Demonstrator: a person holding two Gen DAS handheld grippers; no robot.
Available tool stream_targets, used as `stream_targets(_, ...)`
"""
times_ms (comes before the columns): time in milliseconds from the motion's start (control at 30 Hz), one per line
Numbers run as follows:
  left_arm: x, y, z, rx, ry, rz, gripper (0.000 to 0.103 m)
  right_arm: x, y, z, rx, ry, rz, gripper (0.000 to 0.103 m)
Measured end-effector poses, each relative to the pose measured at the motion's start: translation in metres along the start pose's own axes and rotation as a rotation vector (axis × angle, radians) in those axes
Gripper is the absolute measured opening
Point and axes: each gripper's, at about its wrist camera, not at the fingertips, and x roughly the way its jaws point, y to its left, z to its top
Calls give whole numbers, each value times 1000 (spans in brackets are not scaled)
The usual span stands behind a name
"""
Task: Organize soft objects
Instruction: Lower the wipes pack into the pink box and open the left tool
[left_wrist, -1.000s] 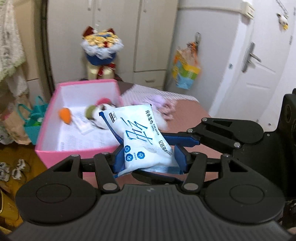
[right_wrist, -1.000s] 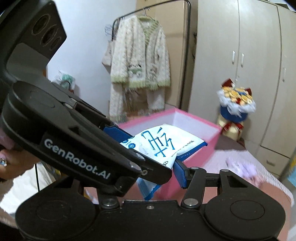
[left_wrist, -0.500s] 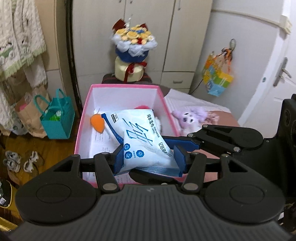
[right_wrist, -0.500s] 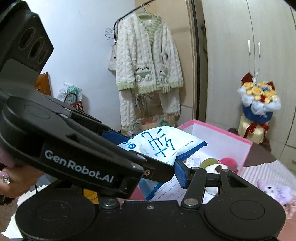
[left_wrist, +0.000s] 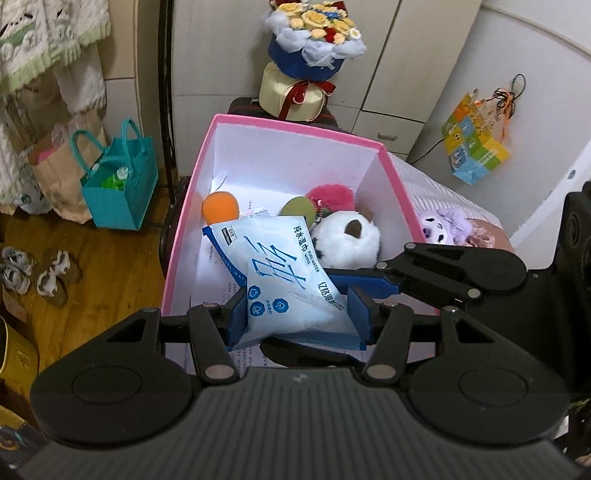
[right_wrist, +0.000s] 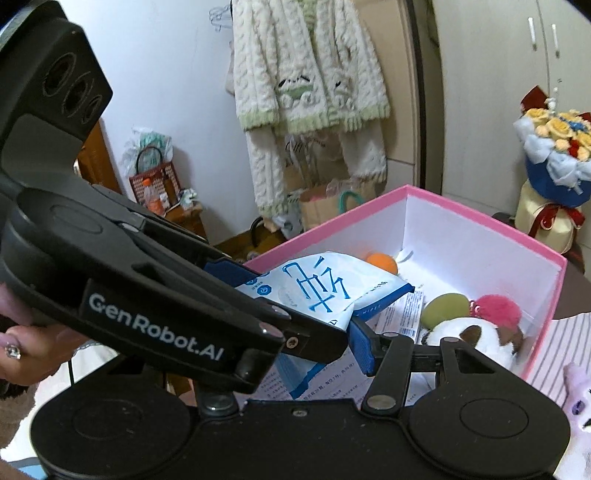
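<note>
Transfer step: my left gripper (left_wrist: 297, 317) and right gripper (right_wrist: 325, 343) both pinch the soft white-and-blue plastic wet-wipe pack (left_wrist: 280, 280), poised ahead over the pink-rimmed white cardboard box (left_wrist: 295, 127). Next: lower, then release.

Box (left_wrist: 177, 236) left half free; toys (left_wrist: 343, 236) right.

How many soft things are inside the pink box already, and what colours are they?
Orange ball: 1
Green ball: 1
Pink pompom: 1
White plush with a brown spot: 1
Total: 4 inside the pink box. The wipes pack is above it, held by both grippers, so it is not counted.
</note>
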Motion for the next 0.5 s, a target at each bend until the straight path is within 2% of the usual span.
stream_targets(167, 3, 5, -2, -15, -1, 7, 55, 9, 0, 6, -38, 29, 11, 63)
stream_targets(367, 15, 7, -1, -47, 15, 11, 55, 18, 5, 7, -110, 96, -18, 64)
stream_targets(500, 13, 8, -3, -52, 4, 9, 56, 15, 0, 9, -98, 116, -3, 65)
